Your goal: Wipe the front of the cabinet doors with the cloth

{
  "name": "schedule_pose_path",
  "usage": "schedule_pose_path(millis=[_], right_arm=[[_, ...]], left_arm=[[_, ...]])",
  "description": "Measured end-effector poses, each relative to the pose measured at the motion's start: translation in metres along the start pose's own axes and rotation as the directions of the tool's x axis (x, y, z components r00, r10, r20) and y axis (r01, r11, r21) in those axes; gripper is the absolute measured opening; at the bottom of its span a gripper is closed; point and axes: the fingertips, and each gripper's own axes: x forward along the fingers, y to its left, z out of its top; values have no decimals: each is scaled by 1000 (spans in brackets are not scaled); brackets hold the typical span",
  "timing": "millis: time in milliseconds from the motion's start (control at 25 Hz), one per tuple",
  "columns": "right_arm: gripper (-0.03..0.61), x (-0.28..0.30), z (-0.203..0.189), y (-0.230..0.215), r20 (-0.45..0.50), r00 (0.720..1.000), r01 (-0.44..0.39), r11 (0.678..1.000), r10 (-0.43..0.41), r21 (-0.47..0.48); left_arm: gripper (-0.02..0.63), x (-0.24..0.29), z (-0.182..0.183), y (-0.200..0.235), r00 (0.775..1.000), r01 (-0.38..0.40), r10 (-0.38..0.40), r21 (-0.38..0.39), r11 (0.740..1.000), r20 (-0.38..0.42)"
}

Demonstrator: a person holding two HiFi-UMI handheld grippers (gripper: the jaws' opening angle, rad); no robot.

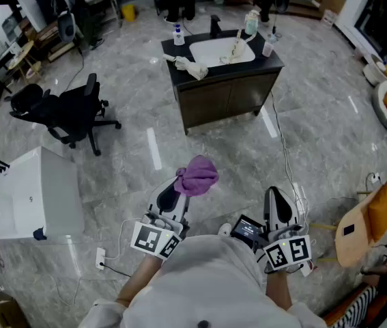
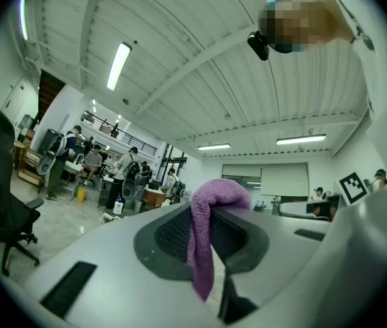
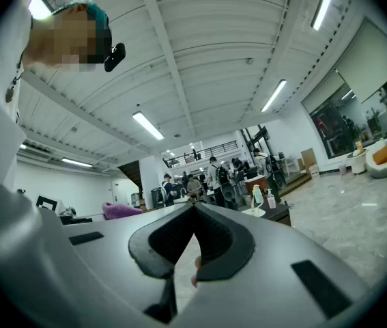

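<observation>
— Is the wiping going on yet?

— No, nothing is touching the cabinet doors. The person is standing well back from them, facing the dark unit with the white sink on top. Open marble floor is lying between.

— Where's the cloth?

— The purple cloth is riding in the left gripper. Its jaws are pinching a fold of it, with a bunch puffing out above the tips and a tail hanging down between the pads.

— And the other one?

— The right gripper is carrying nothing. Its jaws are pressing together with the tips meeting and nothing between them.

— So which step is this?

— I'd say the approach. The cloth is in the grip and the doors are not yet reached.

— What's the next move asking for?

— Walking up to the front of the unit, I reckon, and getting low, since the doors are sitting under the counter. Then the left gripper would be laying the bunched part flat against a door panel and pressing firmly enough to rub. The pinch looks narrow, so a hard drag might be pulling the cloth loose.
</observation>
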Motion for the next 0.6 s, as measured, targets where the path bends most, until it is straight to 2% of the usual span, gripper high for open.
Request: schedule_pose_path(millis=[240,400,520,600], right_arm=[[26,-13,-36,76,-41,997,64,995,-62,70],[26,-8,-47,122,-45,997,64,997,-62,53],[25,-17,-53,136,-62,995,84,995,-81,48],[25,-21,-59,132,-77,992,104,993,-100,52]], left_arm=[[51,-80,17,41,999,24,-24,-20,1000,-37],[51,-125,5,89,995,-44,39,-54,998,-89],[51,-146,-2,102,993,-62,53,-84,994,-105],[51,-145,-7,104,993,-50,42,-76,996,-106]])
